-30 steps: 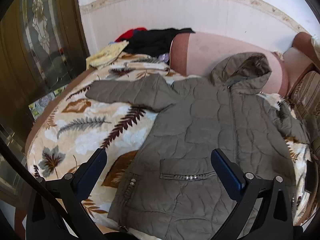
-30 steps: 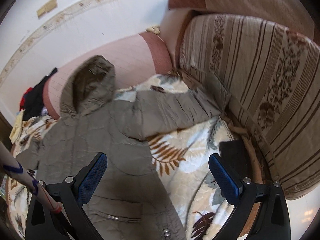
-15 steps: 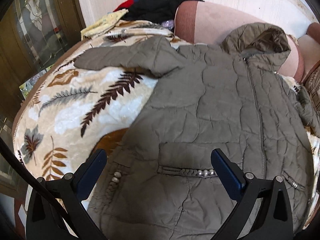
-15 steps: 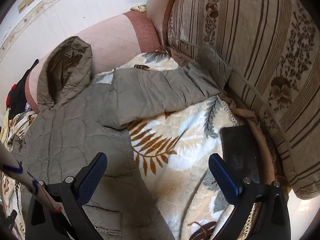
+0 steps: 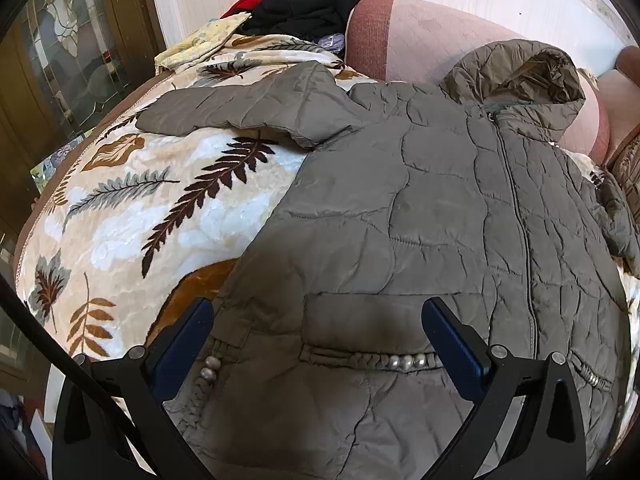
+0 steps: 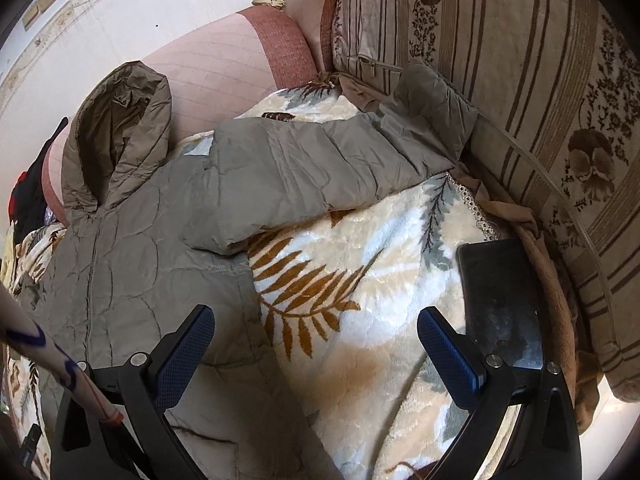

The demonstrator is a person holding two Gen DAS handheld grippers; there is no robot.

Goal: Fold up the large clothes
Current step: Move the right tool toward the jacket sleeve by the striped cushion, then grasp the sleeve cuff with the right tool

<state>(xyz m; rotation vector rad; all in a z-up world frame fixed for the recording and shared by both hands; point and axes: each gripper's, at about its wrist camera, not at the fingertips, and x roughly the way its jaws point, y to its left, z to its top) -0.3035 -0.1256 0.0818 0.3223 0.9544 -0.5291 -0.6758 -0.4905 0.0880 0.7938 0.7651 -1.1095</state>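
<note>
Left wrist view: the left tongs (image 5: 318,334) are spread wide and hold nothing, poised over the lower front of a grey-green quilted jacket (image 5: 440,216), with the pearl-trimmed pocket (image 5: 368,358) between the blue pads (image 5: 452,350). From there the jacket runs away from the camera, zipped up the middle, its hood (image 5: 516,72) propped against a pink bolster (image 5: 408,36), and one sleeve (image 5: 240,110) stretched out to the left. It lies face up on a bed under a cream blanket (image 5: 132,216) printed with brown and grey leaves. Behind the bolster is a white wall; a heap of black and red clothes (image 5: 312,8) and a yellow cloth (image 5: 204,38) sit at the far corner, and a dark wooden door with leaded glass (image 5: 68,48) stands to the left. In the right wrist view the right tongs (image 6: 316,338) also gape wide and empty, above the leaf blanket (image 6: 360,280) just off the jacket's (image 6: 132,248) side edge; the left pad sits over the jacket's hem area. The other sleeve (image 6: 320,168) reaches toward a striped floral cushion (image 6: 500,60), its cuff resting against it. A dark phone (image 6: 500,304) lies flat on the blanket by the right finger.
</note>
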